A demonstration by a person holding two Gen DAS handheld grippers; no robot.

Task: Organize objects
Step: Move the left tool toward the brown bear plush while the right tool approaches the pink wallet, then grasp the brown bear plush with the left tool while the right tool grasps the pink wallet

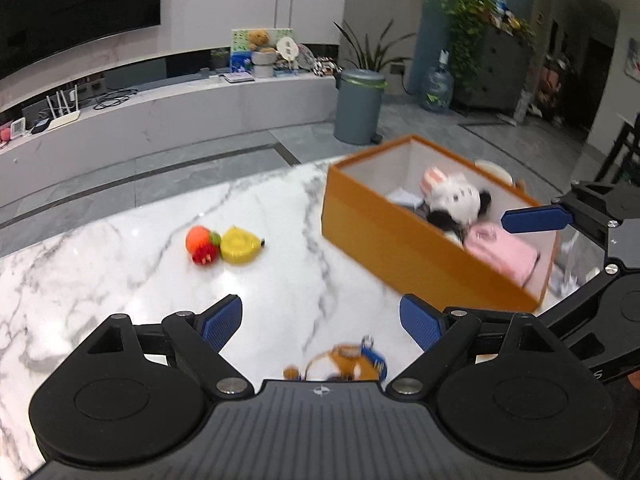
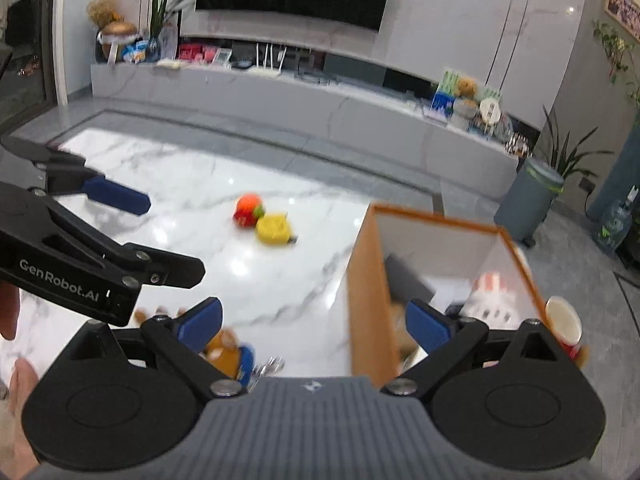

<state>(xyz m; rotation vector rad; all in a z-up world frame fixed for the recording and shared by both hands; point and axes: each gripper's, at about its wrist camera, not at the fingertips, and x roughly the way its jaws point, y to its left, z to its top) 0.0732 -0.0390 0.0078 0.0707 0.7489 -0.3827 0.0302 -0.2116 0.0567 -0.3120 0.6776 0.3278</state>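
On the marble table [image 1: 100, 280] both my grippers, left gripper [image 1: 320, 320] and right gripper [image 2: 314, 322], gape wide, empty; bear keychain [image 2: 228, 354] lies below them, orange box [image 1: 400, 248] beside (blurry going). They could collide reaching together.

Bare white marble tabletop [image 1: 120, 240] lies open left of the tall orange cardboard box [image 1: 400, 248]; only a crocheted red-orange fruit [image 1: 202, 244] and yellow tape measure [image 1: 239, 246] interrupt it.

Beyond my table I see a grey bin [image 1: 358, 106] just beside a long marble console [image 1: 168, 120], a water jug [image 1: 437, 86] farther right, and a dark television [image 1: 76, 4] above.
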